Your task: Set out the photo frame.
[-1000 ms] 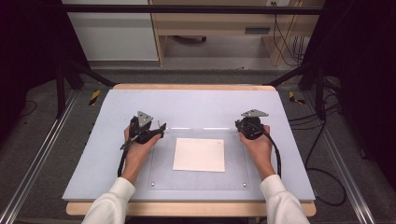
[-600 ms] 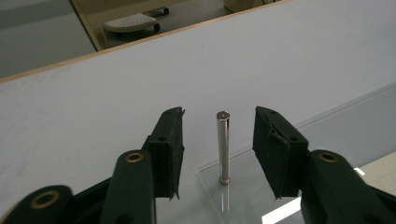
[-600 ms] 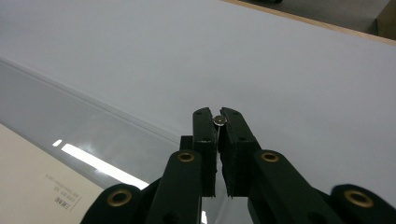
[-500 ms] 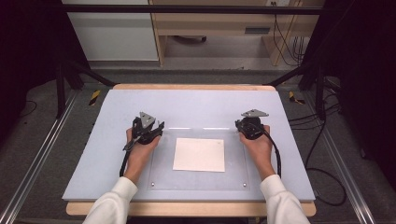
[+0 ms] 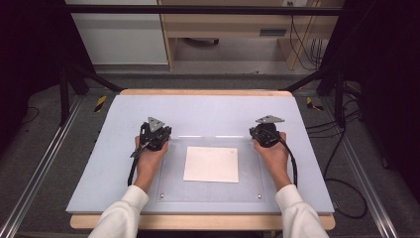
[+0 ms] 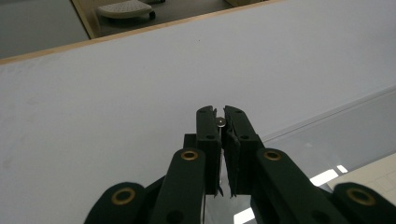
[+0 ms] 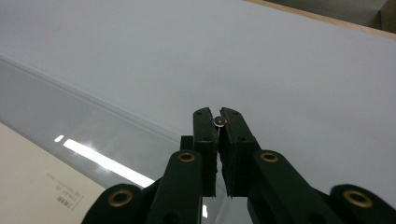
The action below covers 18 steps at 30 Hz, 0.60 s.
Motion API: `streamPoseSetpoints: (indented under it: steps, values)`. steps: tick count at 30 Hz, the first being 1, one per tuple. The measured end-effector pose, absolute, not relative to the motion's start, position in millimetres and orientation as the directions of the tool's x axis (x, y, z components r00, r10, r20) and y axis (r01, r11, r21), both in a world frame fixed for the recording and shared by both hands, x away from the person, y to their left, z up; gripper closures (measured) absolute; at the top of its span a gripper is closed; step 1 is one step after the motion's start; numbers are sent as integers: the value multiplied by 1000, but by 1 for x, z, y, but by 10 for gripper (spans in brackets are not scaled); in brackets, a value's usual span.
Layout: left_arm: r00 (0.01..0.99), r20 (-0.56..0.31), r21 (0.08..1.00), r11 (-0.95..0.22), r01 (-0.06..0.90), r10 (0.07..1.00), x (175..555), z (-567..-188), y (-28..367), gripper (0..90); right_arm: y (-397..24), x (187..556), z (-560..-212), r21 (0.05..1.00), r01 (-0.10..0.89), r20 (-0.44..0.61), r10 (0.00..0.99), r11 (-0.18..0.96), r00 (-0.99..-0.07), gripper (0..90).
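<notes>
Left gripper, jaws just closing, now pinched shut, and right gripper shut too, each at a far corner of the clear sheet at centre frame. The white paper lies between them, slightly nearer the right gripper, long axis left-right.

A wooden table carries a pale grey mat that covers nearly all of its top, leaving a thin strip of wood along the far and near edges. On the mat, toward the near side, lies a clear sheet with small screws at its corners. A white paper lies flat at its middle.
</notes>
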<state>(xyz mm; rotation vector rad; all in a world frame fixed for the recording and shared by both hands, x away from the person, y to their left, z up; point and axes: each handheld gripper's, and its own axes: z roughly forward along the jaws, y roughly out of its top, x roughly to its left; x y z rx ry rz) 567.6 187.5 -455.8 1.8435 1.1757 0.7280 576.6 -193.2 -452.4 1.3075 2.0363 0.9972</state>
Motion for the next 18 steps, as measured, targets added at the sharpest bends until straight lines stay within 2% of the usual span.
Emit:
streamPoseSetpoints:
  steps: [10,18]
  values:
    - [421,42,817,-273,508,906,576,-447,188,848,-193,585,-445,752,600,-8,915,272,-404,857]
    - [430,6,759,-284,586,903,590,-438,188,849,-195,598,-438,693,668,37,911,272,-410,856]
